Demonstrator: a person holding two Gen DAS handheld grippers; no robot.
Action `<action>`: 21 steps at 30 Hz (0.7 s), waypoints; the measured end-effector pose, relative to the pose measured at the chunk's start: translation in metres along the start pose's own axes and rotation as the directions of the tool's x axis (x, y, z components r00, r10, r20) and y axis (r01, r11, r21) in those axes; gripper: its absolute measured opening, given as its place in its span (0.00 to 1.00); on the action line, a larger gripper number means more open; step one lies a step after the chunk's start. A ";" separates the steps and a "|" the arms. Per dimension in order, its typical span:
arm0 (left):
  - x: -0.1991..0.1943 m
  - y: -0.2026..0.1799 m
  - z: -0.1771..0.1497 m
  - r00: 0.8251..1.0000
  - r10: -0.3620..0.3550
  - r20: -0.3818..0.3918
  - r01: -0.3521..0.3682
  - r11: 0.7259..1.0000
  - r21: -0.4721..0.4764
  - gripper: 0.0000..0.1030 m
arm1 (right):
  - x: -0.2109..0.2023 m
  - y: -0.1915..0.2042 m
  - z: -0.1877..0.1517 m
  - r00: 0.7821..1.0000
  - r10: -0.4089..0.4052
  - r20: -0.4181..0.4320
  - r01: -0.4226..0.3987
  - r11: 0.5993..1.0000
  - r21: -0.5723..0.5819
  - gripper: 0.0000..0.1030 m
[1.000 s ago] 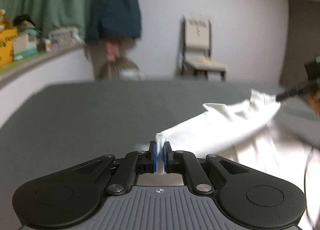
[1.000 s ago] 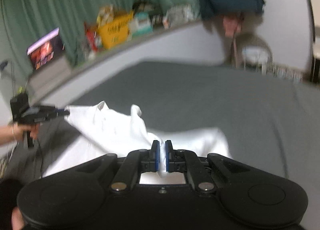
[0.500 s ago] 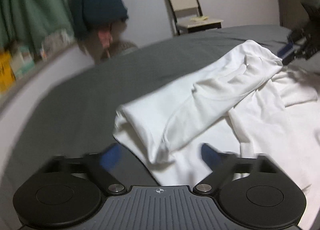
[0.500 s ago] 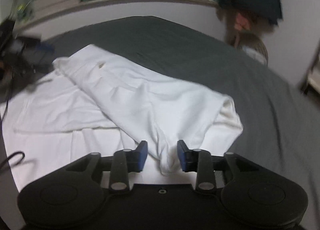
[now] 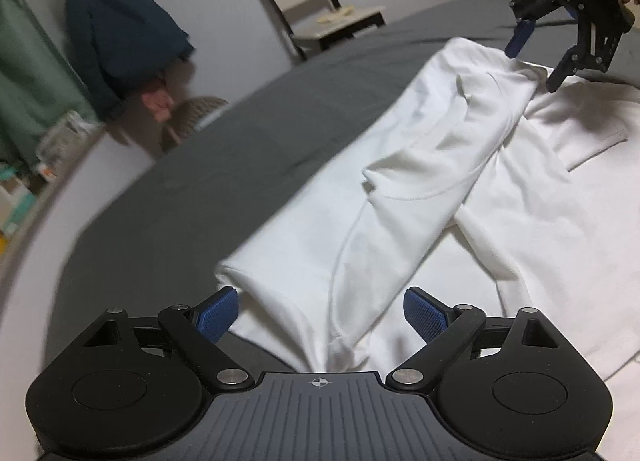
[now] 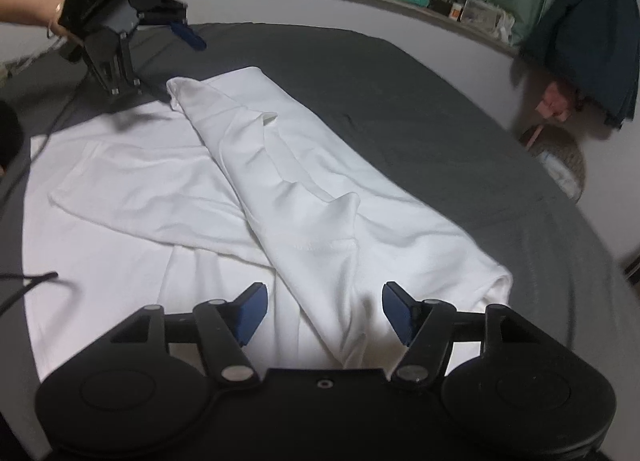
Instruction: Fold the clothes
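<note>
Both grippers let go of the white garment [image 5: 420,181] a sec ago. Left gripper [image 5: 320,313] jaws stand wide, closing slightly; right gripper [image 6: 322,311] jaws are opening w/ cloth between, unpressed. Garment lies on grey bed [image 5: 200,181], side fold laid.

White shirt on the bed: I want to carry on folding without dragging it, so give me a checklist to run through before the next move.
1. Left tool released: ok, pads wide apart, not pressing the white shirt, though the jaws are narrowing slightly.
2. Right tool released: ok, jaws opening, cloth between them but not pinched.
3. Side panel folded over the body: ok, laid across along the shirt.
4. Fold flat: not ok, a bunched ridge shows mid-fold.
5. Grey bed cover free of obstacles near the shirt: ok.
6. Opposite side folded: cannot tell.
</note>
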State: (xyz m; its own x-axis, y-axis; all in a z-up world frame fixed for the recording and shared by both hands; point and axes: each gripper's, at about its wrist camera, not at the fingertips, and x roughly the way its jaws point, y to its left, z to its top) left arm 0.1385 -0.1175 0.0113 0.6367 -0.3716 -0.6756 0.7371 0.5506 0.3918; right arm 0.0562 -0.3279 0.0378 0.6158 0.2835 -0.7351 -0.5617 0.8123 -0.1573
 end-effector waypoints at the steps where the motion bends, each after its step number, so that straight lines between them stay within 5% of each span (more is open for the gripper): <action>1: 0.005 0.001 0.000 1.000 -0.020 -0.015 0.020 1.000 -0.012 0.79 | 0.002 -0.002 0.000 1.000 0.016 -0.002 -0.016 1.000 0.011 0.60; 3: 0.012 0.004 0.000 0.998 -0.057 -0.032 0.056 0.998 -0.041 0.68 | 0.006 -0.006 0.000 0.999 0.042 -0.011 -0.042 0.999 0.022 0.58; 5: 0.016 0.007 -0.002 0.996 -0.085 -0.035 0.081 0.992 -0.093 0.46 | 0.009 -0.009 0.001 0.998 0.066 -0.014 -0.065 0.997 0.036 0.45; 9: 0.018 0.012 -0.005 0.991 -0.136 -0.002 0.133 0.970 -0.204 0.29 | 0.014 -0.010 0.005 0.995 0.101 0.005 -0.101 0.992 0.075 0.38; 12: 0.019 0.010 -0.007 0.990 -0.139 0.001 0.136 0.964 -0.228 0.07 | 0.016 -0.009 0.005 0.993 0.115 0.005 -0.115 0.990 0.084 0.16; 16: 0.013 0.007 -0.008 0.992 -0.128 0.011 0.128 0.972 -0.197 0.06 | 0.012 -0.009 0.004 0.993 0.120 0.005 -0.120 0.990 0.080 0.05; 21: -0.010 0.005 -0.012 0.992 -0.113 0.065 0.122 0.979 -0.165 0.06 | -0.003 -0.012 -0.002 0.992 0.122 0.021 -0.123 0.990 0.063 0.03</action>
State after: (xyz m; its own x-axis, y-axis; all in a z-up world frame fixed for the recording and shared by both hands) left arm 0.1334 -0.1019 0.0120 0.5631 -0.4791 -0.6733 0.7616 0.6171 0.1978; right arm 0.0602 -0.3398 0.0402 0.5547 0.3909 -0.7345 -0.5969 0.8020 -0.0239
